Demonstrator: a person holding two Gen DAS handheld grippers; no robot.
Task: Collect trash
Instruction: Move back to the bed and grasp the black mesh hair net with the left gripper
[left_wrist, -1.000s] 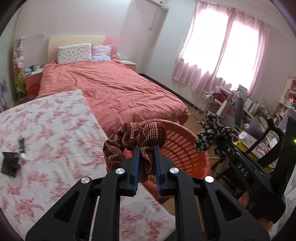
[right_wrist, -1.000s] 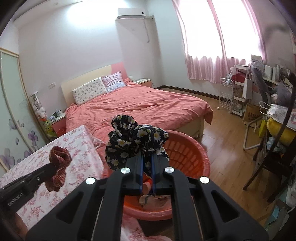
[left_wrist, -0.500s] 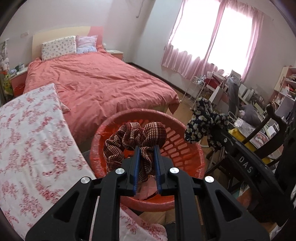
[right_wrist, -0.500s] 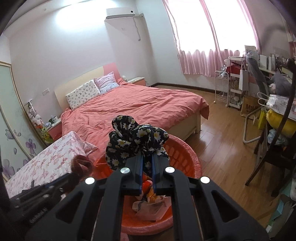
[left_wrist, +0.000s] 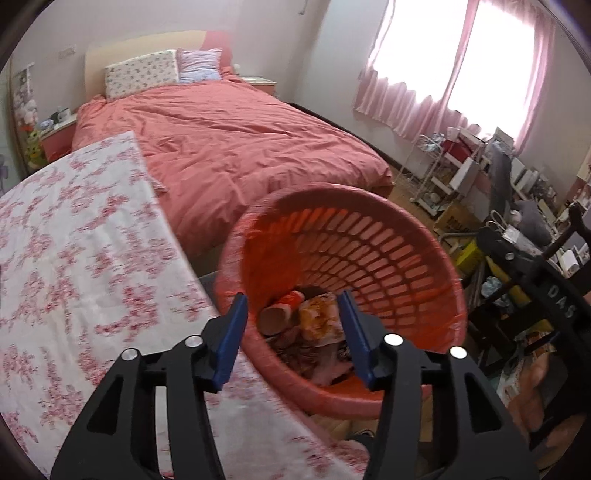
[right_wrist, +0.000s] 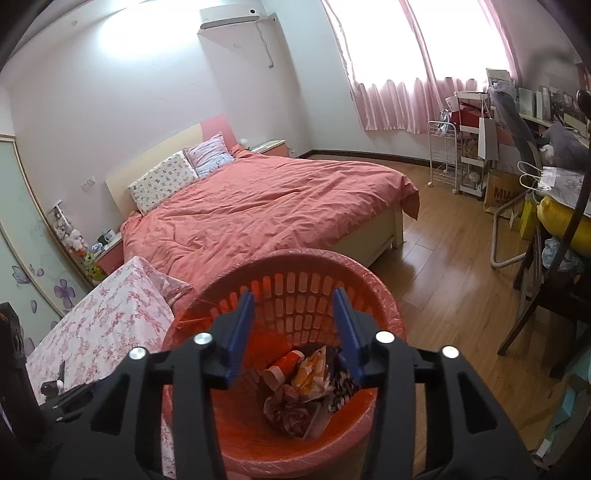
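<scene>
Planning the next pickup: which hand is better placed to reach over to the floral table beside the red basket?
Left, likely. Both jaws have just been opening, nothing between them. The left gripper hangs beside the table; the right gripper sits over the basket, farther from it.

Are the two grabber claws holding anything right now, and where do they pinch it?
Nothing. The left gripper and right gripper have just been opening, with nothing between their fingers, above the red basket.

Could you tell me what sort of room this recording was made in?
Most likely a lived-in bedroom: a made bed with pillows, pink curtains and a wall air conditioner.
</scene>
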